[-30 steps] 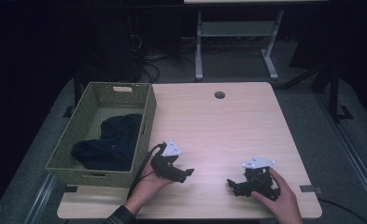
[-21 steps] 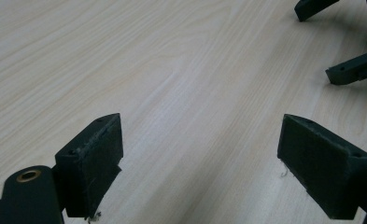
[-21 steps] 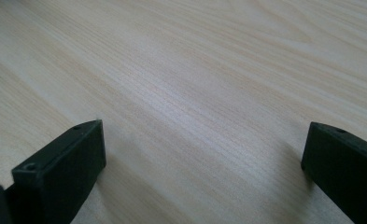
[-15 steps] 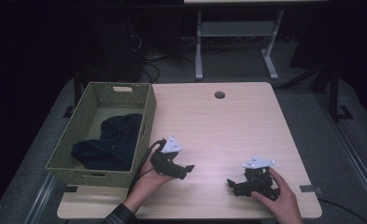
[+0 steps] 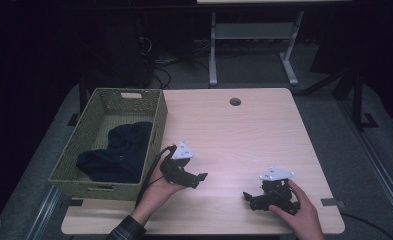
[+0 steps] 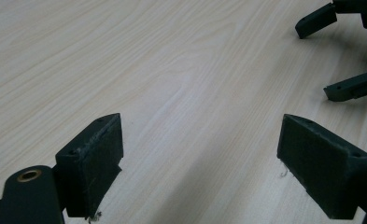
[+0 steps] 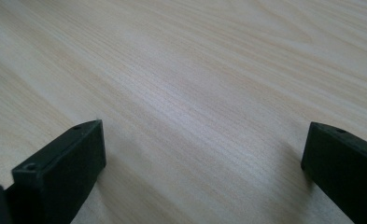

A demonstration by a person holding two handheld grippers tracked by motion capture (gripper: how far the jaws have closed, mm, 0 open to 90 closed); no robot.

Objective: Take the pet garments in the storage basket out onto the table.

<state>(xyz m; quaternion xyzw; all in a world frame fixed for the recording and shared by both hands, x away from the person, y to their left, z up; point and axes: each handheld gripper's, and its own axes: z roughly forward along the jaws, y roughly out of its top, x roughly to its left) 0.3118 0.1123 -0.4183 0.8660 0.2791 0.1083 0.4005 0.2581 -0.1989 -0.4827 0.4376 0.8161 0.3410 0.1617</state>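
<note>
Taking the woven green basket [image 5: 156, 131] as my landmark, I see it sitting on the left end of the wooden table [image 5: 244, 135], its near left corner hanging a little past the table's edge. Inside it lies a dark garment [image 5: 115, 152], bunched toward the near half of the basket and touching the right wall; nothing grips it. Just right of the basket's near right corner I have my left gripper [image 5: 196, 178], held in the person's left hand [image 5: 156, 192], whose plaid sleeve comes in below the basket's front side. Its cable loops back toward the basket wall, and its grey three-cornered plate sits on top. In the left gripper view its jaws stand wide apart with bare table between them, so it is released and holds nothing; its tips point away from the basket, toward the other gripper, whose two black jaws show at the upper right of that view. Well to the right of the basket, near the table's front edge, is my right gripper [image 5: 248, 198], held low over the wood in the person's right hand [image 5: 296, 212], with its tips turned back toward the basket. In the right gripper view its jaws are likewise spread wide, with plain wood grain between them and nothing grasped. Farther from me than the basket's right wall, a round cable hole [image 5: 235, 101] sits in the tabletop.
</note>
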